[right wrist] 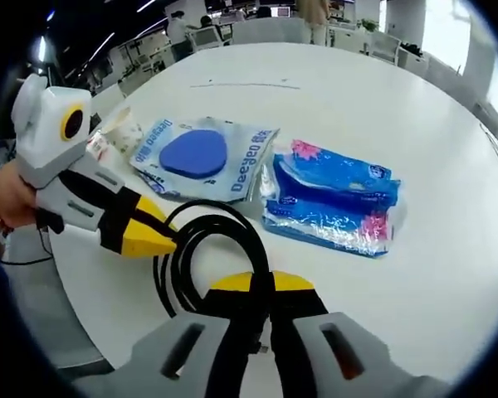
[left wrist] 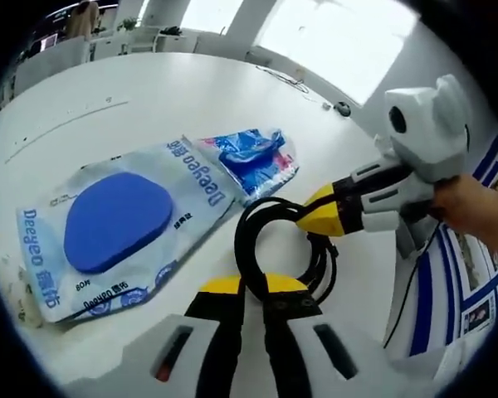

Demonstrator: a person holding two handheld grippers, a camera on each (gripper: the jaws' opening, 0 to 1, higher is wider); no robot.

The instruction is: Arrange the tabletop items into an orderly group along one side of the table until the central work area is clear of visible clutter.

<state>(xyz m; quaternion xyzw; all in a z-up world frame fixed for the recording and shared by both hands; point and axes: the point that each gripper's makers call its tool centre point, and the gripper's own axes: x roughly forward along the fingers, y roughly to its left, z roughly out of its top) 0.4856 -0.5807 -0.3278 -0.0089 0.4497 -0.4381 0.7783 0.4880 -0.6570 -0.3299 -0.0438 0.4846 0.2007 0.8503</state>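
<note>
- Left gripper (left wrist: 253,286) — rises from 6 o'clock in the left gripper view, yellow-tipped black jaws clenched on the coiled black cable (left wrist: 270,240); the cable passes between the tips.
- Right gripper (right wrist: 261,283) — at 6 o'clock in the right gripper view, jaws likewise closed on the same cable (right wrist: 203,249), pinching the near side of the loop.
- Each gripper shows in the other's view: the right one enters the left gripper view from 3 o'clock (left wrist: 322,214), held by a hand (left wrist: 477,214); the left one enters the right gripper view from 9 o'clock (right wrist: 149,236), its yellow tip touching the coil.
- Cable coil lies on the white round desk (left wrist: 149,99), near its edge.
- Flat clear packet with a blue oval pad (left wrist: 120,228) lies at 9 o'clock of the coil in the left gripper view, just beside it; printed text reads "Deeyeo".
- Blue-and-pink tissue pack (right wrist: 332,199) lies at 1 o'clock of the coil in the right gripper view, touching the pad packet's edge.
- Crumpled paper-like item (right wrist: 120,133) beside the pad packet, near the desk edge — too blurred to identify.
</note>
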